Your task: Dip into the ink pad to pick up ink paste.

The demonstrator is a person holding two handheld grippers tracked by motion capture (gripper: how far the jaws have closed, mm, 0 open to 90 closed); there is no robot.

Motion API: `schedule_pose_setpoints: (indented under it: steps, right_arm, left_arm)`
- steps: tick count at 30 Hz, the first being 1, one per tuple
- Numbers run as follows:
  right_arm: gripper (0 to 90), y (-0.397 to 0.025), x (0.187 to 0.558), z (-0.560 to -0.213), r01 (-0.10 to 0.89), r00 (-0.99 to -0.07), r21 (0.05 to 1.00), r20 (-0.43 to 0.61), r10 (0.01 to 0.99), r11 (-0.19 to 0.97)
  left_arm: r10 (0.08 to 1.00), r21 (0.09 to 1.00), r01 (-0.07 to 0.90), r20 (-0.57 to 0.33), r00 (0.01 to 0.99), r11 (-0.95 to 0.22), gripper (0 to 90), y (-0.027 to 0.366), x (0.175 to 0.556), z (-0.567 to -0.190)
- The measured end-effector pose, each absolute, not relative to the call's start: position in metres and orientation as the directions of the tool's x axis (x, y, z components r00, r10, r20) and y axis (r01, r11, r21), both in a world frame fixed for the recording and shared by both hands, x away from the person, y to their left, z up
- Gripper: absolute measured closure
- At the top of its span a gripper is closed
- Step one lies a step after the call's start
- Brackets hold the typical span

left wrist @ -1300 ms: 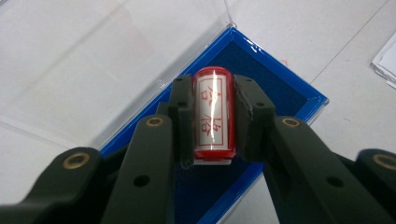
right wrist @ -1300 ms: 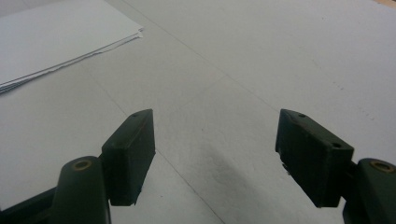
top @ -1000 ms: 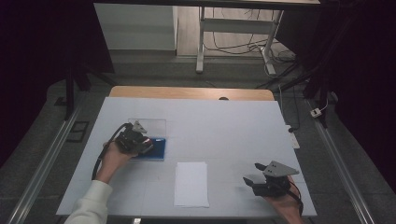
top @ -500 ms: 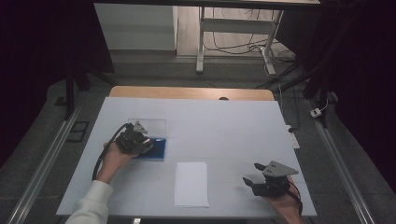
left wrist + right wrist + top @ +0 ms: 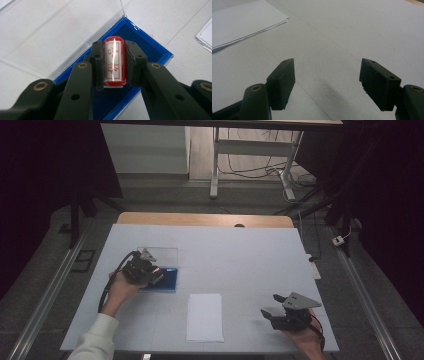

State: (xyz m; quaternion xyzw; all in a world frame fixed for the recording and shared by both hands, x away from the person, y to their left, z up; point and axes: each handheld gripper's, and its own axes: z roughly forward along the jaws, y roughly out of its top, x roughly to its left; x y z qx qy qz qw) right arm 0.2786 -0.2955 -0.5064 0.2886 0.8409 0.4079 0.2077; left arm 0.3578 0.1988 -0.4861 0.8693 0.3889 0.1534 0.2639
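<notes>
The left gripper (image 5: pixel 113 62) clenched a red cylindrical stamp (image 5: pixel 114 61) over the blue ink pad (image 5: pixel 152 50), left on the tabletop (image 5: pixel 240 255); a tilted press risked uneven inking. The right gripper (image 5: pixel 327 82) idled, jaws released, near white paper sheets (image 5: pixel 205 316).

Stamp (image 5: pixel 113 62) glossy red plastic; ink pad (image 5: pixel 150 50) matt blue felt, clear plastic lid (image 5: pixel 50 32); paper (image 5: pixel 205 316) matt white.

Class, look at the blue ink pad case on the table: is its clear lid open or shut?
Open. The clear lid is folded back flat beside the blue ink pad case, and the left hand-held gripper holds a red stamp over the exposed pad.
</notes>
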Motion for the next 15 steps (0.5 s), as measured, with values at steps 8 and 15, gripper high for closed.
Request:
schedule_pose_setpoints:
  steps: [8, 15]
  right_arm:
    - [28.2, -0.297, 0.278, -0.507, 0.312, -0.747, 0.811, -0.112, 0.655, 0.495]
    - [28.2, -0.297, 0.279, -0.507, 0.314, -0.749, 0.807, -0.113, 0.652, 0.5]
  left_arm:
    - [0.772, 0.631, 0.594, 0.011, 0.636, -0.498, 70.4, 0.214, 0.354, -0.476]
    - [0.771, 0.663, 0.581, -0.008, 0.637, -0.473, 70.4, 0.22, 0.35, -0.466]
